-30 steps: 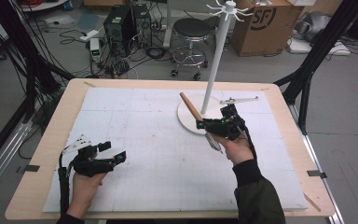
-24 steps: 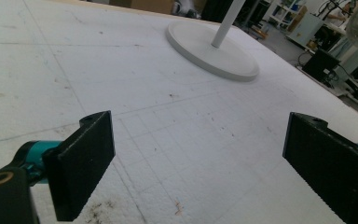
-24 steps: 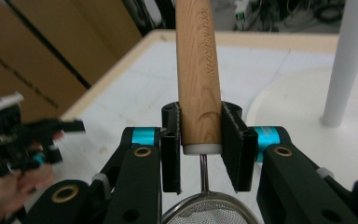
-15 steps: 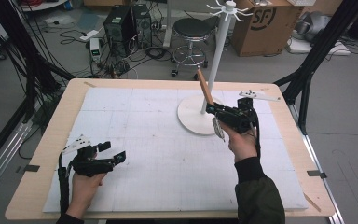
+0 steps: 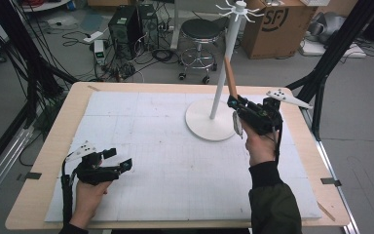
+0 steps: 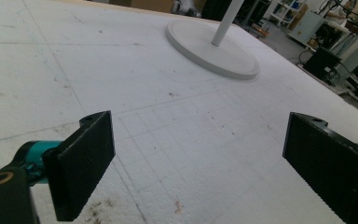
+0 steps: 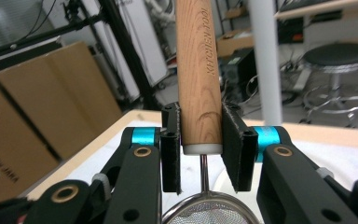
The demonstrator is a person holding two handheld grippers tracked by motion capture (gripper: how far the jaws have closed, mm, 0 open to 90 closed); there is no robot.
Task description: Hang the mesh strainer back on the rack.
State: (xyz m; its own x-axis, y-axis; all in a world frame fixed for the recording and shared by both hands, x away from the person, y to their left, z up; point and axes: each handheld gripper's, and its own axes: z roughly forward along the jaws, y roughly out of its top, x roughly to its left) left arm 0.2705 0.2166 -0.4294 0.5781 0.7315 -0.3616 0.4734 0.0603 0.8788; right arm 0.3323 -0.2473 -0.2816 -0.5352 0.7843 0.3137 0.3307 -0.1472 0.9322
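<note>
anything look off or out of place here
Nothing is spilled or damaged. The one unusual thing: the right tool grips a wooden-handled strainer upside down, handle up and mesh below, beside the white stand. The left tool rests open.

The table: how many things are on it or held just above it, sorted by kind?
White hanging stand: 1
Wooden-handled mesh strainer, clamped in the right gripper: 1
Hand-held grippers, that one and the left gripper, jaws apart on the white mat: 2
White mat: 1
Total: 5
</note>
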